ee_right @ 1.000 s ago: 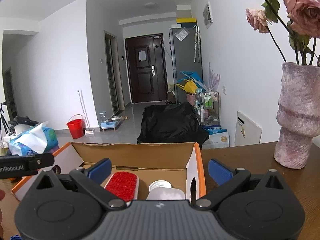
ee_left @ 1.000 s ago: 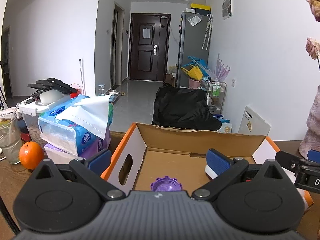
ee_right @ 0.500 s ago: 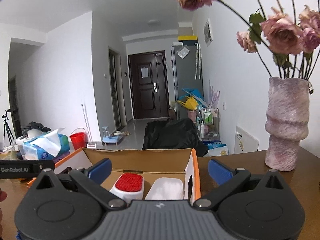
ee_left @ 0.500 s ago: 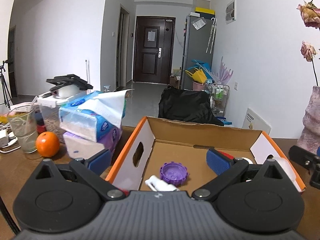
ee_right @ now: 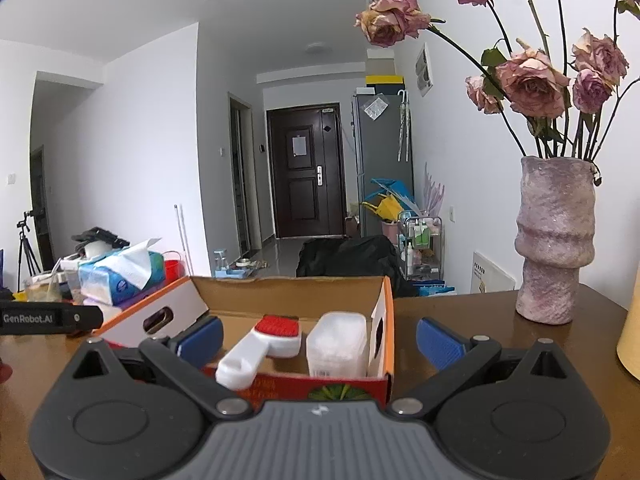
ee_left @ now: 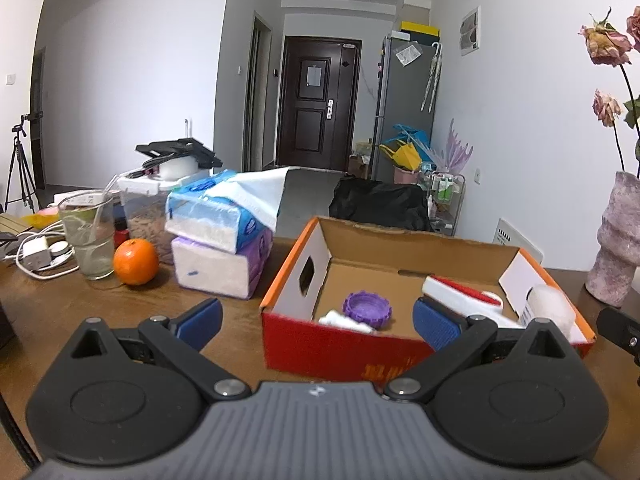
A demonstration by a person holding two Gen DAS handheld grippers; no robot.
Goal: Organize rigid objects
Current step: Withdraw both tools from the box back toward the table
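Observation:
An open cardboard box with red front and orange rims stands on the wooden table; it also shows in the right wrist view. Inside lie a purple lid, a white and red brush, a white plastic container and a small white item. My left gripper is open and empty, held back from the box's front left. My right gripper is open and empty in front of the box's right end.
Left of the box are stacked tissue packs, an orange, a glass, a plastic tub and cables. A pink vase with dried roses stands on the right. A yellow object is at the far right edge.
Both grippers have pulled back and up from the box, so its red front and the items inside now show. Both stay open and empty.

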